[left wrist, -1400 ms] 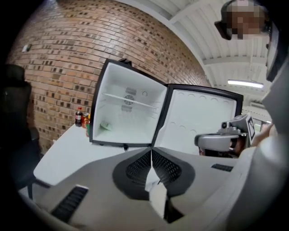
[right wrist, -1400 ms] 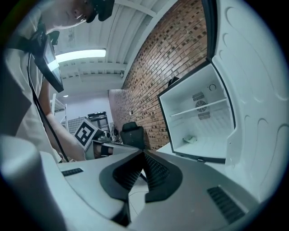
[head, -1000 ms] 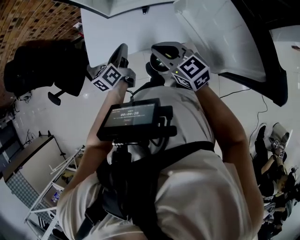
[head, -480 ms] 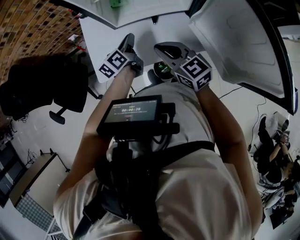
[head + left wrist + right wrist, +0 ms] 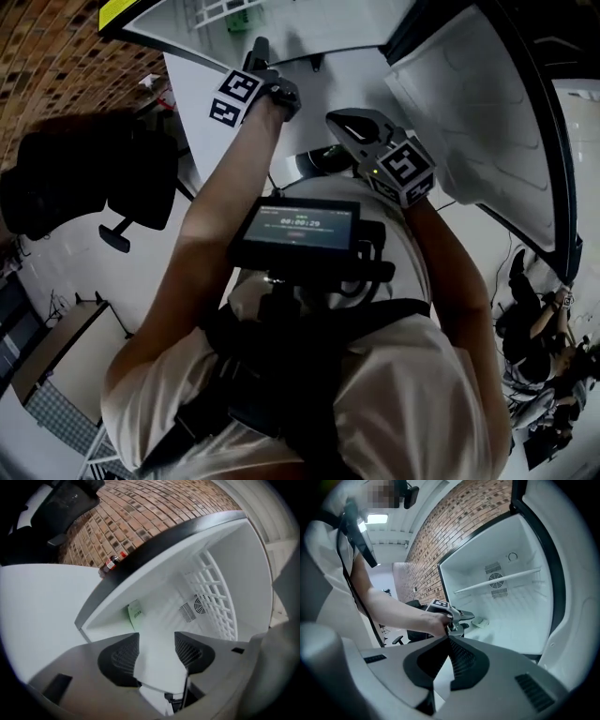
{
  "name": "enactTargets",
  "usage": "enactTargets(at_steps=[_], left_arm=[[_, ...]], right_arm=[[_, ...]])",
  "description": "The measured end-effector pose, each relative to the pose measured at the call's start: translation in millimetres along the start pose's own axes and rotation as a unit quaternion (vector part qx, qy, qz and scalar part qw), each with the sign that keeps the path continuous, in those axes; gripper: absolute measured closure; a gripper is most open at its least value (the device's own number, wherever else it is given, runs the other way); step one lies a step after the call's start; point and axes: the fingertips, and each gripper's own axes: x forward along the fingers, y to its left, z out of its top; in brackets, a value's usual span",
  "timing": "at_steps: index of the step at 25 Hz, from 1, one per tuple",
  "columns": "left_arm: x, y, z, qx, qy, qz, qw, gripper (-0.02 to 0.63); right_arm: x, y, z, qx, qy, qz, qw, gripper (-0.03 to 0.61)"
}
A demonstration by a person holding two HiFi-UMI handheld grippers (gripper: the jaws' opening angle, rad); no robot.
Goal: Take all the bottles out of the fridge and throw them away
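A green bottle (image 5: 135, 613) lies on the floor of the open white fridge (image 5: 164, 592); the bottle (image 5: 480, 622) also shows in the right gripper view, and the bottle (image 5: 239, 17) again in the head view at the top. My left gripper (image 5: 157, 651) reaches toward the fridge mouth. Its jaws have just been opening and stand open with nothing between them, short of the bottle. The left gripper (image 5: 461, 617) shows from the side. My right gripper (image 5: 449, 639) hangs back, its fingertips together and empty, in front of my chest (image 5: 352, 122).
The fridge door (image 5: 478, 122) stands swung open at the right. A wire rack (image 5: 213, 597) and a shelf (image 5: 497, 581) sit inside. A red-capped bottle (image 5: 111, 562) stands by the brick wall. A dark round bin (image 5: 319, 161) is below my hands, a black chair (image 5: 84, 178) at left.
My left gripper has moved forward from over the bin to the fridge opening. The right gripper has shifted a little right. The fridge now fills more of the top of the view.
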Motion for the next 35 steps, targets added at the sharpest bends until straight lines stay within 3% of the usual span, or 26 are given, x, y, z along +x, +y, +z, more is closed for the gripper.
enactTargets(at_steps=[5, 12, 18, 21, 24, 27, 32, 35], left_arm=[[52, 4, 4, 0.004, -0.026, 0.062, 0.9977, 0.367], [92, 43, 22, -0.030, -0.050, 0.143, 0.9880, 0.364], [101, 66, 37, -0.007, -0.046, 0.183, 0.9820, 0.368], [102, 64, 32, 0.001, -0.032, 0.189, 0.9815, 0.600], [101, 43, 22, 0.017, -0.017, 0.148, 0.9887, 0.600], [86, 19, 13, 0.064, 0.005, 0.091, 0.9938, 0.600], [34, 6, -2, 0.074, 0.045, 0.023, 0.9959, 0.601], [-3, 2, -11, 0.101, 0.072, -0.013, 0.9922, 0.601]], right_arm=[[-8, -15, 9, 0.011, 0.013, 0.011, 1.000, 0.581], [-21, -39, 0, 0.034, 0.039, 0.010, 0.999, 0.581], [-20, -47, -4, 0.045, 0.038, -0.007, 0.998, 0.581], [-19, -53, -5, 0.046, 0.040, -0.011, 0.998, 0.581], [-19, -56, -4, 0.044, 0.040, -0.011, 0.998, 0.581], [-10, -51, -2, 0.037, 0.040, -0.004, 0.998, 0.581], [12, -38, 8, 0.013, 0.022, 0.010, 1.000, 0.581], [21, -28, 8, 0.007, 0.005, 0.011, 1.000, 0.581]])
